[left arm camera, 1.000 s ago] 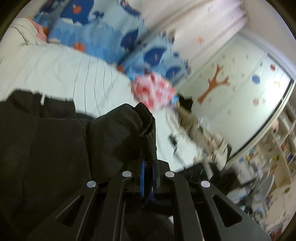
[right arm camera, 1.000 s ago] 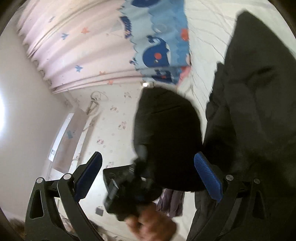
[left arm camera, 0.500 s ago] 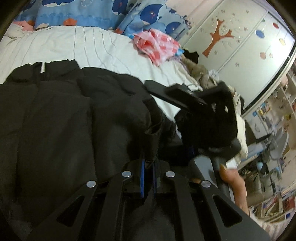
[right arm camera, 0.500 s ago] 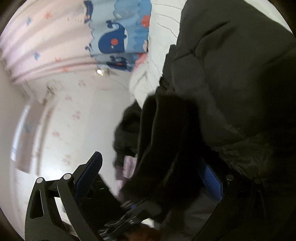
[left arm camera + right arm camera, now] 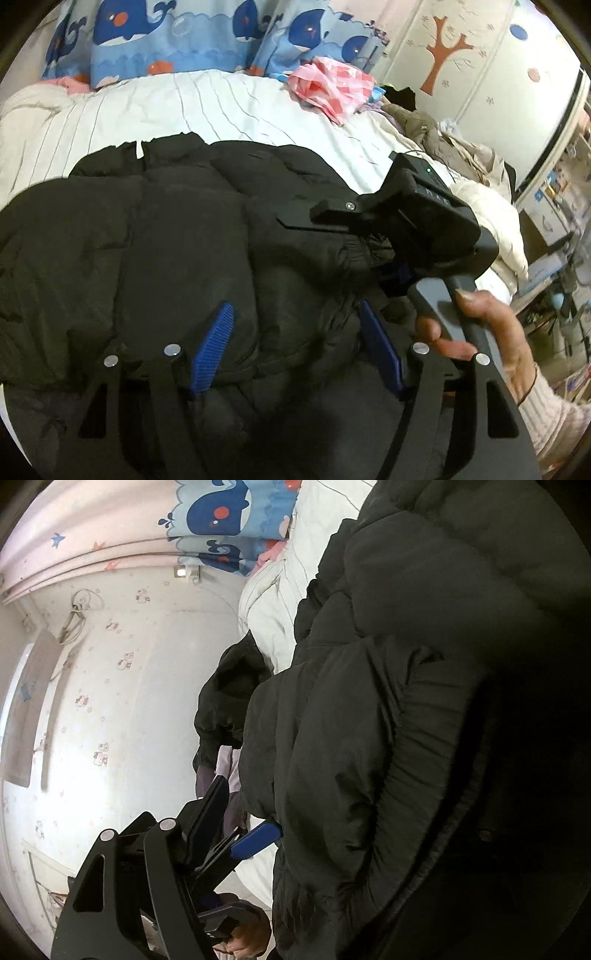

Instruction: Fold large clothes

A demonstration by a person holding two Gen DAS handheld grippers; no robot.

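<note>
I hold my left gripper spread over the black puffer jacket, releasing its sleeve at 3 o'clock; right gripper state unclear.

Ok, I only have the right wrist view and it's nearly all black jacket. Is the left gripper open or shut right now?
Observer: Open. The left gripper has its blue pads spread wide, with the black jacket bulging up between them.
Operator: Anything else lying on the bed beyond the jacket?
Observer: Yes, a crumpled pink checked cloth lies on the white striped sheet at the far side, apart from the jacket.
</note>
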